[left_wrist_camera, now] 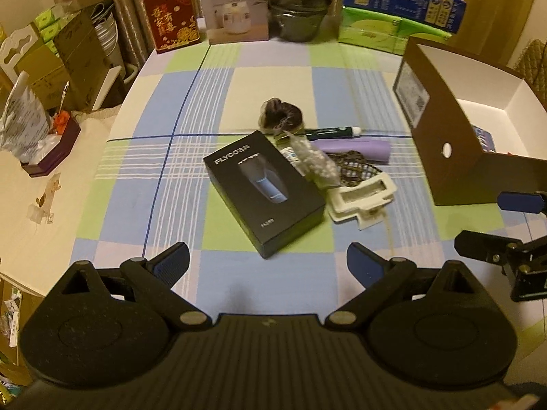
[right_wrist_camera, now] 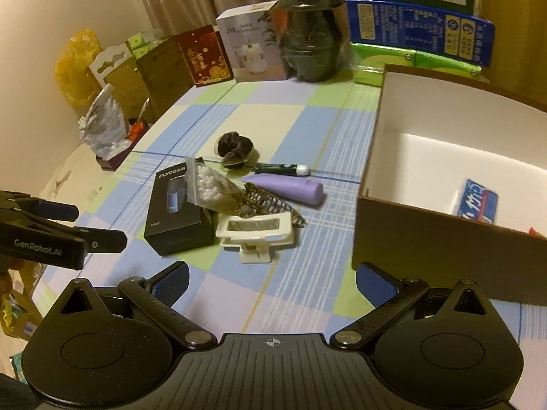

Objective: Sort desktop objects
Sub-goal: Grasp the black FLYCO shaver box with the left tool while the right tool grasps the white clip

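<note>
The left gripper is hanging over the near side of the counter, which is wearing a checked cloth of blue, green and cream. Its blue fingers are spread wide and are gripping nothing.

Just past it, a little heap of things is lying in the middle of the counter. At the left of the heap, a black FLYCO box is lying flat. A clear bag of cotton swabs is leaning on the right side of the box. A dark scrunchie is sitting behind the box. A green pen with a white tip is lying next to the scrunchie, and a purple tube is lying just in front of the pen. A white hair clip is resting at the front right of the heap, beside the box.

Farther right, a brown cardboard box with white insides is standing open. A blue packet is lying in it.

The right gripper is hanging near the brown box, with its fingers spread wide and gripping nothing.
</note>
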Motion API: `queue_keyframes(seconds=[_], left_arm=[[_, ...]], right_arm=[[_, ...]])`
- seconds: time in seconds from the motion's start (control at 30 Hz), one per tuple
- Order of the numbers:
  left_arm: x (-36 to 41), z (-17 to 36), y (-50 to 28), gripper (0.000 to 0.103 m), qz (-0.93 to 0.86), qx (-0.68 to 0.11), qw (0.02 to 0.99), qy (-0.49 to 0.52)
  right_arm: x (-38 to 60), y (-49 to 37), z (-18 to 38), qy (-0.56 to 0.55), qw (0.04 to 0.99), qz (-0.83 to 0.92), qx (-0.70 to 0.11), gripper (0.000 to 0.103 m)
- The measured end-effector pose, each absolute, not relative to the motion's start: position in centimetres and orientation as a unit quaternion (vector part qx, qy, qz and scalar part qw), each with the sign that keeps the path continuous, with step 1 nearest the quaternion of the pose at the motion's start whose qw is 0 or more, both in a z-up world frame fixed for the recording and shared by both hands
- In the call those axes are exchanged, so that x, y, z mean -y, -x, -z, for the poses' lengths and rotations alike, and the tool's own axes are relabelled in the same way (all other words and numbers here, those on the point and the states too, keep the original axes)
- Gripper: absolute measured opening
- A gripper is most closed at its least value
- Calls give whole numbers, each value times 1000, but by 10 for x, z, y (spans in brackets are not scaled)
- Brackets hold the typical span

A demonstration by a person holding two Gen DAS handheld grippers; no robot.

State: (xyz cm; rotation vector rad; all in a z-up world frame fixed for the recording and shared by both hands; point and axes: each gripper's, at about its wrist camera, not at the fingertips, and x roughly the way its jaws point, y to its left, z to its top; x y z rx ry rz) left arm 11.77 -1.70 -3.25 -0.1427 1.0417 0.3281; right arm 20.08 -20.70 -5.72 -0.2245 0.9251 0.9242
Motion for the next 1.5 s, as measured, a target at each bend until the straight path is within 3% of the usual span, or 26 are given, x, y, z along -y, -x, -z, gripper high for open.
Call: queue_keyframes(seconds=[1.07,1.17,1.3,1.5], left_arm=[[-24,108,-195,100,-148,-516,839,90],[-36,107,-188,97,-153,-513,840,93],[-54,109,-177,77,-159,-514,838,91],[-73,109,-163,78,-154,-514,840,83]], right_arm=[[182,-221,99,92,788,-373,-480,101],[175,-219,101,90,786,-381,-478,101],[163,-216,104,88,783,-397,-470,101],[136,-214,116,104,793,-405,-442,101]])
